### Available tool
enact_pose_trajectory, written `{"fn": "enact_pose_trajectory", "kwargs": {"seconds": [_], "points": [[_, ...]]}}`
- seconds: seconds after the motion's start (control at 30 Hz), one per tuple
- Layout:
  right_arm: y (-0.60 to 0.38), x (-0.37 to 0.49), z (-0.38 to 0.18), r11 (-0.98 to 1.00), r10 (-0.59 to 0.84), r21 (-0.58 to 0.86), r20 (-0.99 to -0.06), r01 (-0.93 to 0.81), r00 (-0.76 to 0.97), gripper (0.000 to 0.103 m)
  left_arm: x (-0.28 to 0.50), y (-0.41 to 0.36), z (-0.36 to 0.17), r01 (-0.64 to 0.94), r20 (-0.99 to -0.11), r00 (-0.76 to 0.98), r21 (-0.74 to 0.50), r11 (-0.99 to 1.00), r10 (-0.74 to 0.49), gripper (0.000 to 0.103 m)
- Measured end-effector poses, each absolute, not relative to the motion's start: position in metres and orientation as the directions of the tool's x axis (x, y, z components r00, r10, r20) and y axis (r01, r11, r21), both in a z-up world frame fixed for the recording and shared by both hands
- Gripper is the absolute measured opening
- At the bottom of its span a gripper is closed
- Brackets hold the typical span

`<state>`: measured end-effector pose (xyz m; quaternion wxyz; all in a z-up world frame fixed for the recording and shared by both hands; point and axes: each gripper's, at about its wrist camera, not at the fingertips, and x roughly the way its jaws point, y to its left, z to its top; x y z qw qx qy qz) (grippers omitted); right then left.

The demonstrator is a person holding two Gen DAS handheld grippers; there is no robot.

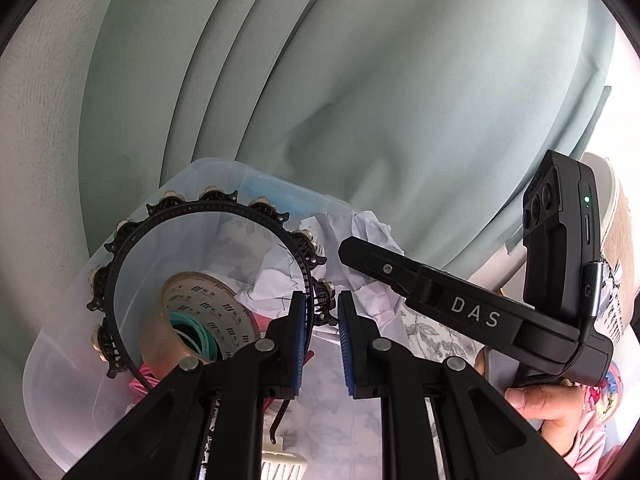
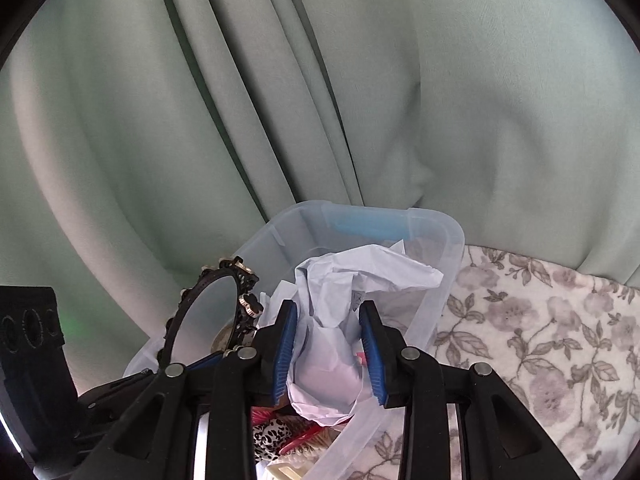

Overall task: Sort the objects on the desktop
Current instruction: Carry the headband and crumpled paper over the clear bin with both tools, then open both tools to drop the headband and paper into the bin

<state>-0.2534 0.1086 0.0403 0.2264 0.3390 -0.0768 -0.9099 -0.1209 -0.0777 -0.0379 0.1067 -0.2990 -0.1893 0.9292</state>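
Several items already inside clear plastic bin (image 2: pixel 448 248): brown tape roll (image 1: pixel 200 316), crumpled white paper (image 2: pixel 340 320). Left gripper (image 1: pixel 322 344) clenched on black studded headband (image 1: pixel 208 200) above bin. Right gripper (image 2: pixel 328 354) loose around paper. Headband drop remains.

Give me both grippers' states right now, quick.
Left gripper: shut on the studded black headband, above the clear bin.
Right gripper: crumpled paper between its pads; grip cannot be told.
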Motion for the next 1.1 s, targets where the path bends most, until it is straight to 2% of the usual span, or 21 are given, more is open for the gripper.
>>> {"fn": "enact_pose_trajectory", "kwargs": {"seconds": [0.13, 0.33, 0.6, 0.67, 0.73, 0.87, 0.97, 1.1], "points": [[0.11, -0.252, 0.025, -0.888, -0.46, 0.284, -0.579, 0.362, -0.673, 0.041, -0.117, -0.079, -0.039, -0.073, -0.507, -0.804, -0.433, -0.899, 0.309, 0.016], [0.112, -0.252, 0.02, -0.889, -0.457, 0.287, -0.571, 0.356, -0.682, 0.044, -0.119, -0.119, -0.006, -0.041, -0.503, -0.817, -0.436, -0.899, 0.281, 0.016], [0.11, -0.253, 0.012, -0.887, -0.461, 0.278, -0.573, 0.368, -0.678, 0.05, -0.11, -0.113, -0.014, -0.026, -0.507, -0.824, -0.414, -0.91, 0.254, 0.017], [0.108, -0.245, 0.014, -0.888, -0.459, 0.272, -0.58, 0.371, -0.673, 0.051, -0.109, -0.112, -0.012, -0.016, -0.516, -0.822, -0.405, -0.914, 0.243, 0.02], [0.106, -0.24, 0.013, -0.889, -0.457, 0.266, -0.586, 0.374, -0.669, 0.051, -0.105, -0.112, -0.01, -0.006, -0.524, -0.819, -0.397, -0.918, 0.232, 0.03], [0.104, -0.228, 0.012, -0.89, -0.454, 0.26, -0.594, 0.375, -0.664, 0.052, -0.094, -0.111, -0.009, 0.009, -0.535, -0.82, -0.37, -0.929, 0.205, 0.033], [0.102, -0.221, 0.011, -0.891, -0.451, 0.255, -0.6, 0.376, -0.661, 0.052, -0.09, -0.113, -0.009, 0.024, -0.543, -0.819, -0.354, -0.935, 0.185, 0.041], [0.1, -0.212, 0.009, -0.892, -0.448, 0.251, -0.608, 0.377, -0.655, 0.053, -0.092, -0.116, -0.016, 0.046, -0.559, -0.812, -0.343, -0.938, 0.165, 0.044]]}}
